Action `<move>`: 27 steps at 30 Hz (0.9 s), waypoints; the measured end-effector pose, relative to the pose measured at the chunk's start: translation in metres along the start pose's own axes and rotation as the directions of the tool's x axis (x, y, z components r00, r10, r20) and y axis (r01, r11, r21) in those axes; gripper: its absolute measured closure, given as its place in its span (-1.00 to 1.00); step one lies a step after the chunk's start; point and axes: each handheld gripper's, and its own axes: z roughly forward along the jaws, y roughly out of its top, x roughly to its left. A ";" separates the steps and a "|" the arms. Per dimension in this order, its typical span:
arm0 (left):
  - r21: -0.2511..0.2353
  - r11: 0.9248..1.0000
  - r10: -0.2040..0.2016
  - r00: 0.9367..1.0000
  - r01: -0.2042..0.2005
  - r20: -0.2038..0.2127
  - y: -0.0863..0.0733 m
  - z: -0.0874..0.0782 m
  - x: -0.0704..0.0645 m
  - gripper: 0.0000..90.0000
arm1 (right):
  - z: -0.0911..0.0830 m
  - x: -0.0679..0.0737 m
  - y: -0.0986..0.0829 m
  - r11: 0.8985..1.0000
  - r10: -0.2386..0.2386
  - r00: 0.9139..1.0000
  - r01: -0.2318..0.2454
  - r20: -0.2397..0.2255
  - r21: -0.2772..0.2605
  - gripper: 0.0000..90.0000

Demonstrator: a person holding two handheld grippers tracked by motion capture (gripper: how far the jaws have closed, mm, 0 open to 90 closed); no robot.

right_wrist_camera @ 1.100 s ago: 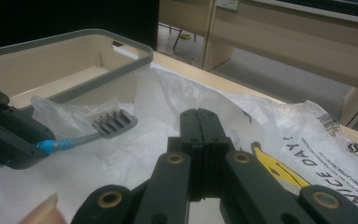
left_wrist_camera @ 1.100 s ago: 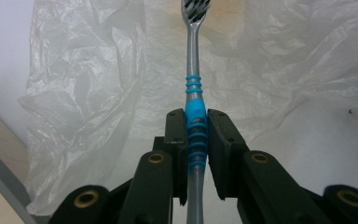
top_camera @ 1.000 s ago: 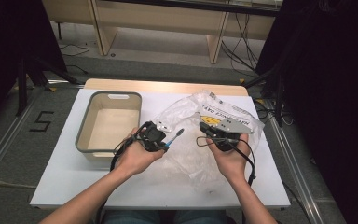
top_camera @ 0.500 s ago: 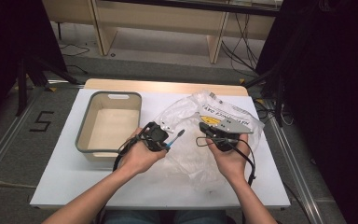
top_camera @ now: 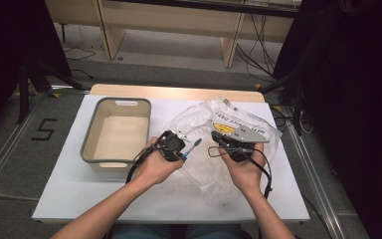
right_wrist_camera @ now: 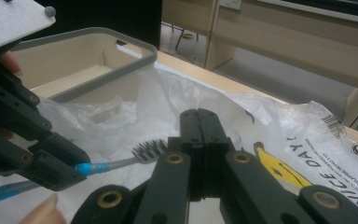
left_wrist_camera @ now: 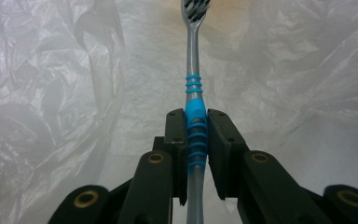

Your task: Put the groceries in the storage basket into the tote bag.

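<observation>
My left gripper [left_wrist_camera: 196, 135] clamped a toothbrush [left_wrist_camera: 194, 84] by its blue grip | brush over the plastic bag [top_camera: 214, 149], right of the bin [top_camera: 115, 130] | my right gripper [right_wrist_camera: 199, 122] pressed closed, empty, over the bag

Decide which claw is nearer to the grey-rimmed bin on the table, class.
Left. The left claw hovers just off the bin's right side, gripping a toothbrush; the right claw sits farther right, over the plastic bag.
</observation>
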 end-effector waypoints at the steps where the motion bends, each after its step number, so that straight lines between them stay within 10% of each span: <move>1: -0.004 1.000 -0.002 1.000 0.002 0.000 0.000 0.001 -0.001 0.74 | 0.000 0.000 0.000 1.000 0.000 1.000 0.000 -0.001 0.000 1.00; 27: -0.069 0.997 -0.039 0.999 0.037 -0.025 0.012 0.026 -0.008 0.74 | 0.001 0.002 -0.001 1.000 0.000 1.000 0.001 -0.009 0.006 1.00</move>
